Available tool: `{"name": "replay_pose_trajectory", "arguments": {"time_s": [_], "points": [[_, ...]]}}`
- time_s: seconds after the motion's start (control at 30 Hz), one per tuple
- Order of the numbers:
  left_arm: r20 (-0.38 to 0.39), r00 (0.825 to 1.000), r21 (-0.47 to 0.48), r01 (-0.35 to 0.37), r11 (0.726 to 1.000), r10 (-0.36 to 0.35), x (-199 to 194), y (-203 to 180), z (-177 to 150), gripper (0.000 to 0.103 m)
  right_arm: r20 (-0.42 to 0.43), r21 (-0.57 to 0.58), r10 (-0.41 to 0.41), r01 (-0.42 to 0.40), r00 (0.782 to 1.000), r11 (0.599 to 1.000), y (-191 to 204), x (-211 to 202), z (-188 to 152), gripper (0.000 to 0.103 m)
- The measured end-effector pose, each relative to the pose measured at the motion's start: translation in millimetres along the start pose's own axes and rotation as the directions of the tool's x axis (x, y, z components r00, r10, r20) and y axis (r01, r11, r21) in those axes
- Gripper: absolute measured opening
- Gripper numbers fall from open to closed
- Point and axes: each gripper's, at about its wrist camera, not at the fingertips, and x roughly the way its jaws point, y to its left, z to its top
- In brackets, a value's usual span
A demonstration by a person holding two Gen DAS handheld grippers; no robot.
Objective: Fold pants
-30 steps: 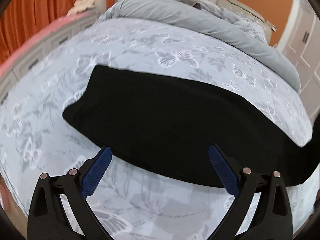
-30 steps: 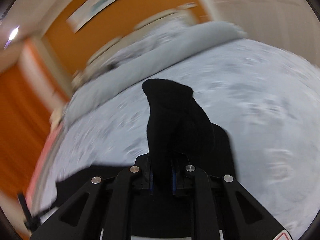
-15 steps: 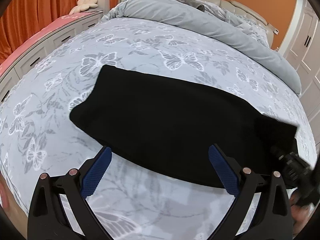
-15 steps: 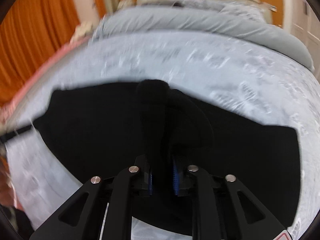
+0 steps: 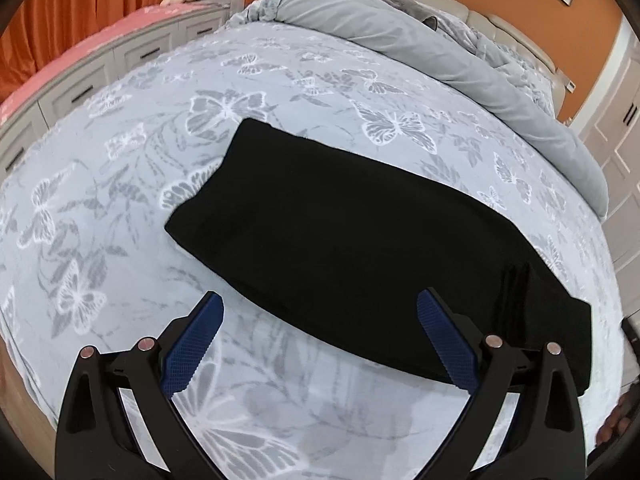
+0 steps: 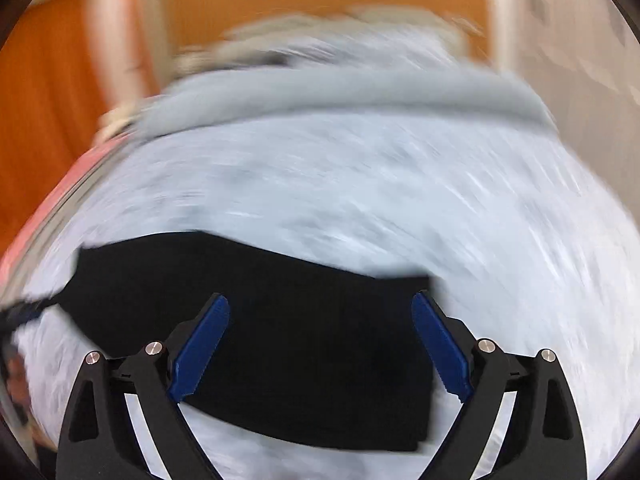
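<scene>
Black fabric pants [image 5: 352,248] lie ahead of released left tongs [image 5: 318,344]; only the blurred right view puts them beneath the opening, empty right tongs [image 6: 320,344].

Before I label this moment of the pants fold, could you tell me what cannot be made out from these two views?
- Right wrist view: motion blur smears the bedspread and headboard; the print is unreadable.
- Both views: the black pants show no seams or layers, so the fold count is unclear.
- Left wrist view: the pants' near right corner is cut by the left gripper finger and the lens edge.
- Right gripper: jaws opening, nothing pinched; contact below is unclear.
</scene>
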Motion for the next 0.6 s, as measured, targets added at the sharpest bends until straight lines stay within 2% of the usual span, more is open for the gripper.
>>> {"name": "replay_pose_trajectory", "arguments": {"time_s": [0.03, 0.1, 0.13, 0.3, 0.37, 0.43, 0.5, 0.6], "points": [[-0.004, 1.000, -0.006, 0.004, 1.000, -0.004, 1, -1, 0, 0.096, -0.086, 0.110, 0.004, 0.006, 0.996, 0.994, -32, 12, -6, 0.090], [-0.012, 1.000, -0.015, 0.001, 1.000, -0.002, 4, -5, -1, 0.096, -0.180, 0.254, 0.078, -0.030, 0.981, 0.967, -71, 30, -21, 0.090], [-0.015, 1.000, -0.016, 0.001, 1.000, -0.001, 5, -8, -2, 0.096, -0.210, 0.290, 0.112, -0.047, 0.971, 0.956, -83, 37, -29, 0.090], [-0.029, 0.999, -0.003, 0.019, 1.000, -0.020, 10, -29, -7, 0.096, -0.290, 0.308, 0.256, -0.163, 0.922, 0.937, -82, 58, -57, 0.089], [-0.034, 0.999, 0.017, 0.018, 1.000, -0.018, 13, -42, -10, 0.096, -0.285, 0.278, 0.253, -0.173, 0.925, 0.945, -75, 60, -60, 0.067], [-0.046, 0.999, 0.036, 0.025, 0.999, -0.024, 17, -52, -13, 0.096, -0.281, 0.231, 0.237, -0.174, 0.930, 0.957, -62, 61, -59, 0.028], [-0.058, 0.998, 0.048, 0.035, 0.998, -0.032, 21, -57, -14, 0.096, -0.258, 0.211, 0.218, -0.165, 0.941, 0.964, -55, 49, -51, 0.021], [-0.071, 0.996, 0.033, 0.056, 0.998, -0.054, 24, -55, -13, 0.096, -0.176, 0.202, 0.207, -0.171, 0.962, 0.965, -59, 20, -35, 0.016]]}}
